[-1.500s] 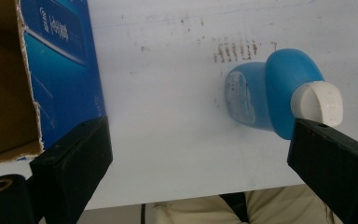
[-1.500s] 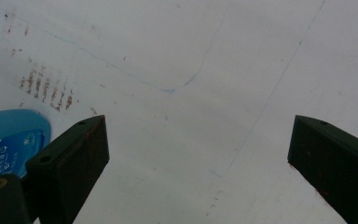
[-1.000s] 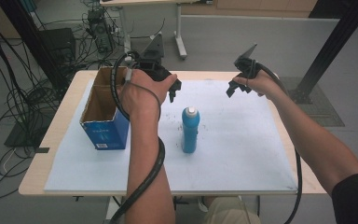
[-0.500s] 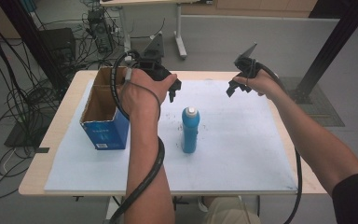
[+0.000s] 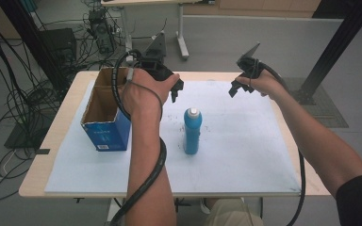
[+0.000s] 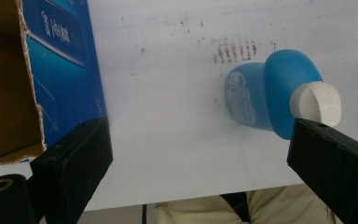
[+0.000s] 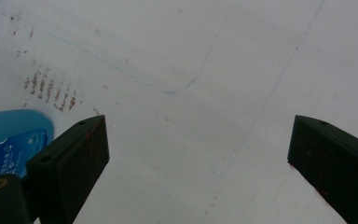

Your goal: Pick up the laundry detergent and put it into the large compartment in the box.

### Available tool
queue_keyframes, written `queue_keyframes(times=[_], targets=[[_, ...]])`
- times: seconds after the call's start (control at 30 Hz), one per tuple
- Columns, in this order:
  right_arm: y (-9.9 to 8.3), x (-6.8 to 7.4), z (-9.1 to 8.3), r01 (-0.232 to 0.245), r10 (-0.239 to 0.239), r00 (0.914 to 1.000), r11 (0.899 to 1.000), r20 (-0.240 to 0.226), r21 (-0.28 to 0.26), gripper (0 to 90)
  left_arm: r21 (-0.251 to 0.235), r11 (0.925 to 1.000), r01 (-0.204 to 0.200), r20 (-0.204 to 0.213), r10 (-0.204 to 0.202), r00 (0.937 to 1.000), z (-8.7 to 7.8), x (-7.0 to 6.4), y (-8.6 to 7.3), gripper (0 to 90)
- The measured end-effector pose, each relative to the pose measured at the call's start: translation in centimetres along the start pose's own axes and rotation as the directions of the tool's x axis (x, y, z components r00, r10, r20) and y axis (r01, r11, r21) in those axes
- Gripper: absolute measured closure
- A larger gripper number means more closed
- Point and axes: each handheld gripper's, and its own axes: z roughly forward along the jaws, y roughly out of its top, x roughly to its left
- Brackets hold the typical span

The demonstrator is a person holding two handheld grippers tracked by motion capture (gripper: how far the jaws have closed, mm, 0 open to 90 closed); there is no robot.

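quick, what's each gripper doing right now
left gripper: open, empty, above the blue bottle
right gripper: open, empty, over the white mat

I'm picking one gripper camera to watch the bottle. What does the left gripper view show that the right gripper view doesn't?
Left gripper view alone: the bottle's white cap, the open blue box and the person's trousers under the table edge. Right gripper view alone: thin blue lines on the white sheet. Both: open black jaws, the blue bottle, and brown marks on the sheet.

Blue bottle (image 5: 192, 132) showing a white cap, blue box (image 5: 104, 123) showing brown cardboard inside, white mat (image 5: 245, 141) wearing rusty brown flecks
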Motion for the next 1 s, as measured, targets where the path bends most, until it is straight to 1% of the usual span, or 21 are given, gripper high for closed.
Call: queue_keyframes(times=[0.57, 1.0], targets=[[-0.05, -0.01, -0.05, 0.002, -0.002, 1.0000, 1.000, -0.001, -0.002, 5.1, 0.010, 0.9999, -0.004, 0.005, 0.004, 1.0000, 0.00, 0.19, 0.10, 7.1], [-0.07, 0.09, -0.07, 0.001, -0.001, 1.0000, 1.000, 0.001, -0.003, 5.1, 0.007, 1.0000, 0.000, 0.009, 0.000, 1.0000, -0.03, 0.29, 0.00, 7.1]])
